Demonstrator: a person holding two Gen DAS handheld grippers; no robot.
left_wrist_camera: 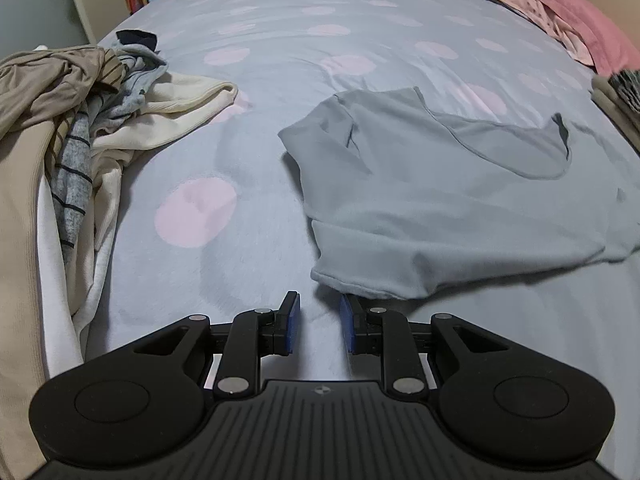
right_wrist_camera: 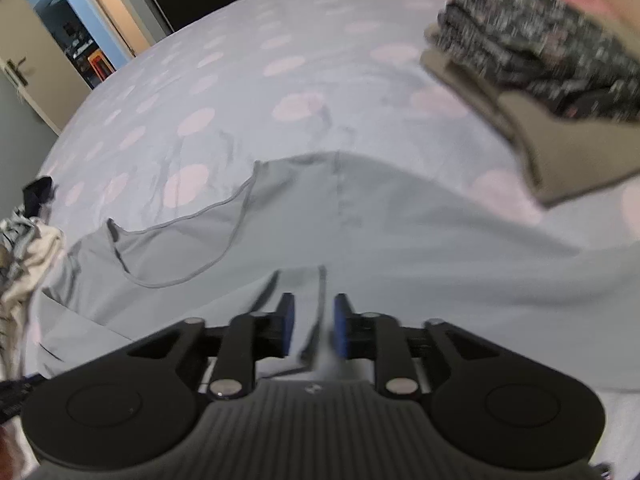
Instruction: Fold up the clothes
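With both grippers' fingers apart, the left gripper (left_wrist_camera: pixel 319 322) and right gripper (right_wrist_camera: pixel 314 326) could let the grey shirt (left_wrist_camera: pixel 440 208) bunch on the bed (left_wrist_camera: pixel 240 240).

Nothing readable from where I'm sitting. No words, numbers or brand names on any of the clothes or the bedding in either wrist view. The only mark at all is a tiny round emblem on the left gripper (left_wrist_camera: pixel 320 322) body, and the same on the right gripper (right_wrist_camera: pixel 314 326), too small and blurry to make out.
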